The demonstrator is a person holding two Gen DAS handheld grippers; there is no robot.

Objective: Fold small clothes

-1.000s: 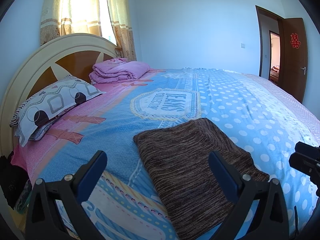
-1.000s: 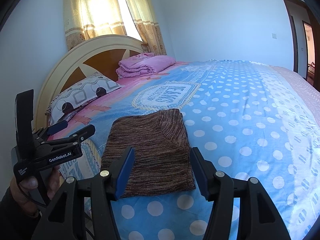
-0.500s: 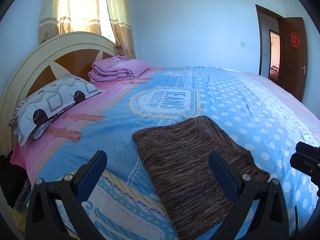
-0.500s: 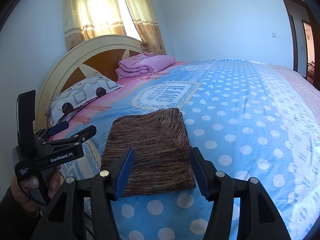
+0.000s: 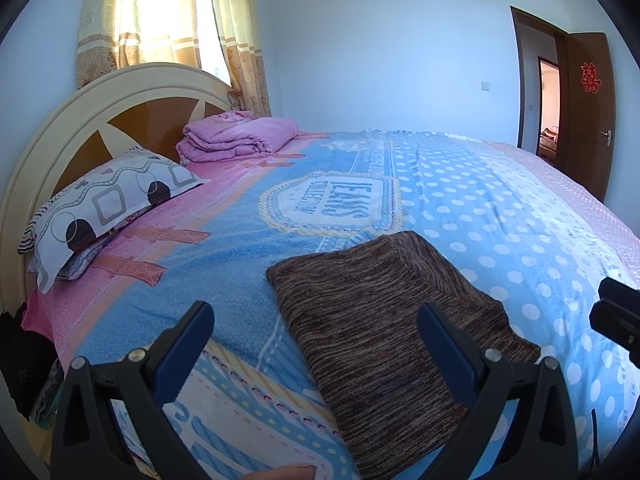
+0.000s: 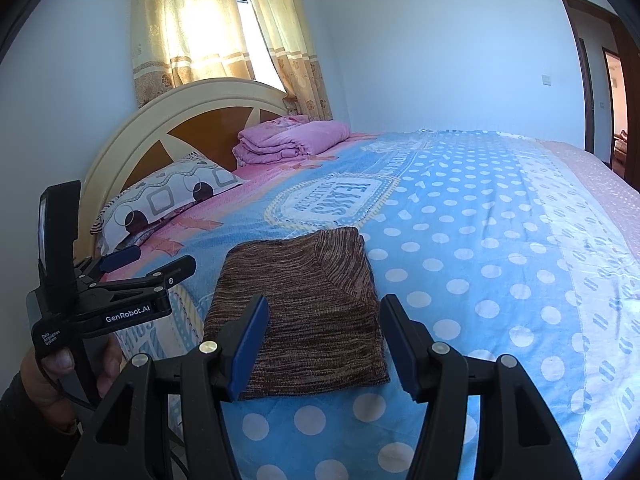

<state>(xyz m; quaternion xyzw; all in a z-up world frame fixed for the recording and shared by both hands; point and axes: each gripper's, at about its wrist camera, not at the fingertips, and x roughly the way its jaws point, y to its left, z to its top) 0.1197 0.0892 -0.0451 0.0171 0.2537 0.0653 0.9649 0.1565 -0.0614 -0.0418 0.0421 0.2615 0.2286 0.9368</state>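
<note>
Brown striped knit garment (image 6: 304,312) lies folded into a flat rectangle on the blue dotted bedspread (image 6: 500,240), near the bed's front edge.

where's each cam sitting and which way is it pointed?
Left wrist: on the left hand-held gripper, looking along the bed toward the headboard; its open fingers, a fingertip at the bottom edge, the right gripper's edge.
Right wrist: on the right hand-held gripper, same heading; its open fingers, the left gripper and the hand holding it.
Shared: folded brown knit garment, pillow, folded pink blanket.
</note>
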